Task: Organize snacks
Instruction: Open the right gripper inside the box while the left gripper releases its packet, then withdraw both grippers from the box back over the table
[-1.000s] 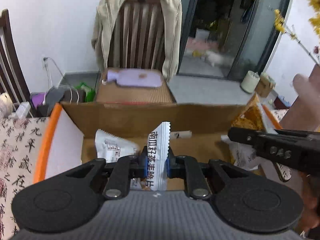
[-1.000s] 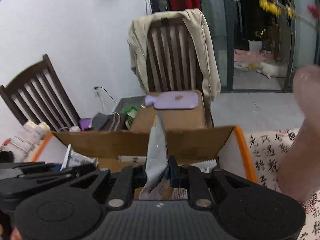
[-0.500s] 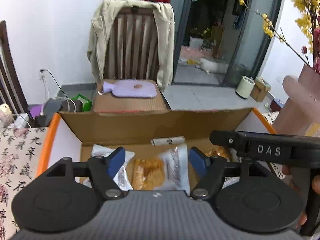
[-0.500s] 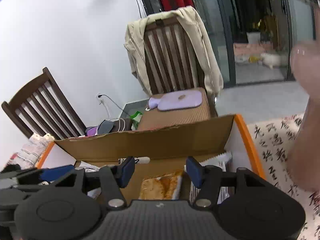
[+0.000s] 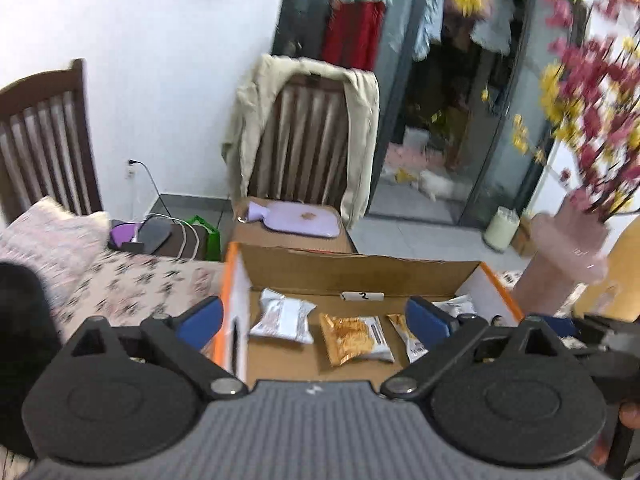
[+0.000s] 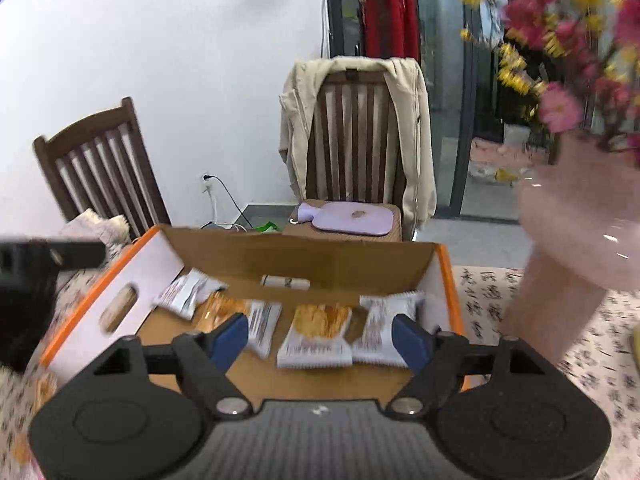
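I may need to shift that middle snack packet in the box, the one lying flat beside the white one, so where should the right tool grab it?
Come from above with the right tool. The middle snack packet lies flat, so pinch its crimped near edge, which looks clear of the white packet.

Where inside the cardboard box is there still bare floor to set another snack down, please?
Bare cardboard box floor shows along the near edge, in front of the snack packets, and at the near-left beside the white side wall. The middle row is crowded: four packets lie side by side, the right two touching. The back strip holds a small label.
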